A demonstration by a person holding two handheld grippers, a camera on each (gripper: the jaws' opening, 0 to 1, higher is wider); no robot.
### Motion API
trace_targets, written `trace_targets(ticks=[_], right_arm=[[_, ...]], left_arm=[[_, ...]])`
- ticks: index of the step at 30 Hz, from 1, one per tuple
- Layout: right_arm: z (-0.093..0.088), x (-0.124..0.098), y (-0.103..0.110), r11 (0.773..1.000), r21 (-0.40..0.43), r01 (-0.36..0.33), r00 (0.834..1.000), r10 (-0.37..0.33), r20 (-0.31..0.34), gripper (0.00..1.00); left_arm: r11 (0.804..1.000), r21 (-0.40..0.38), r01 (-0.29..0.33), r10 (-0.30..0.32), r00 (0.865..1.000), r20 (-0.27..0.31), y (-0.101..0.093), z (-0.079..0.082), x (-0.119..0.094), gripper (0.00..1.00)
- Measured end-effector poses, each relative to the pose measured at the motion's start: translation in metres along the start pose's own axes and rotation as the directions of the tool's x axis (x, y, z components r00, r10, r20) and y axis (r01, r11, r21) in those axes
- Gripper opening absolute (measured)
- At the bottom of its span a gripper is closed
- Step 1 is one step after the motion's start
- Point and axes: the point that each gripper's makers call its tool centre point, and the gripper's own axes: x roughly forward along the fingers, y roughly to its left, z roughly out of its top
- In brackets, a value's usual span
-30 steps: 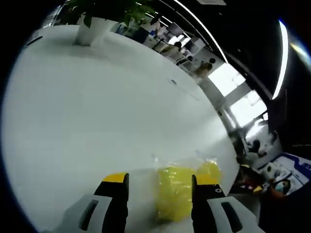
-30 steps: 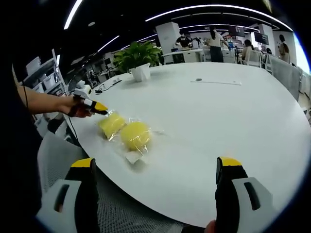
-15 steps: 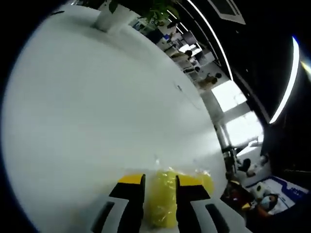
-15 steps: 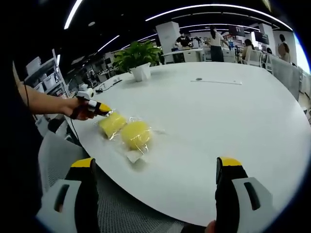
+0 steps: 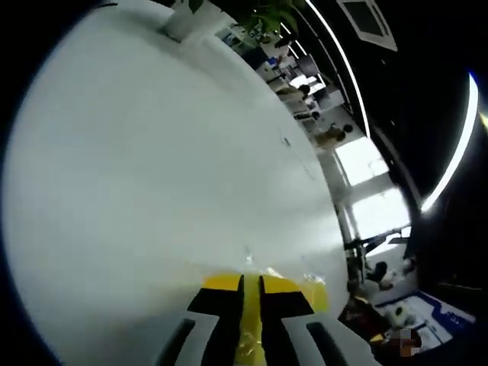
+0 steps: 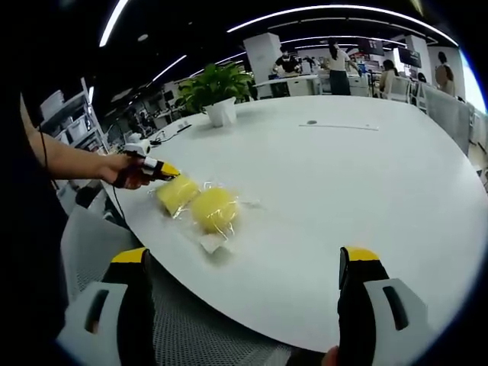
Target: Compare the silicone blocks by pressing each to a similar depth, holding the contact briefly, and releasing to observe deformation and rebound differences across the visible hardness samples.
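Two yellow silicone blocks lie side by side near the edge of a large white round counter (image 6: 366, 191), each wrapped in clear crinkled plastic. In the right gripper view the nearer block (image 6: 214, 209) is a rounded, dome-like lump with glossy wrapping that spreads out onto the counter around it, a loose flap of film lying just in front. The farther block (image 6: 177, 194) touches or nearly touches it and looks flatter and more squared.

The left tongs (image 6: 169, 171), held in a person's hand (image 6: 128, 169), reach in from the left of that view with yellow tips at the far end of the farther block. In the left gripper view these tongs (image 5: 251, 285) are squeezed almost together, with only a thin vertical strip of yellow showing between the black, yellow-tipped jaws; the block is pinched narrow there. More yellow bulges out to the right of the jaws, under wrinkled clear film (image 5: 309, 284).

The right tongs (image 6: 248, 263) stand wide apart, holding nothing, hovering off the counter's edge well short of the blocks, above a grey mesh surface (image 6: 206, 335).

A potted green plant (image 6: 215, 90) in a white pot sits on the far side of the counter, and a small dark spot (image 6: 311, 123) marks the surface beyond the middle. People and desks fill the office background.
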Motion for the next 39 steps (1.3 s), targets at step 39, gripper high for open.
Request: trace_targets(ticks=[39], right_arm=[[0.004,-0.005,0.007,1.0,-0.009,0.004,1.0,-0.004,0.011,0.96]], left_arm=[[0.993,0.064,0.102,-0.106,0.993,0.051,-0.038,-0.01,-0.012,0.0]])
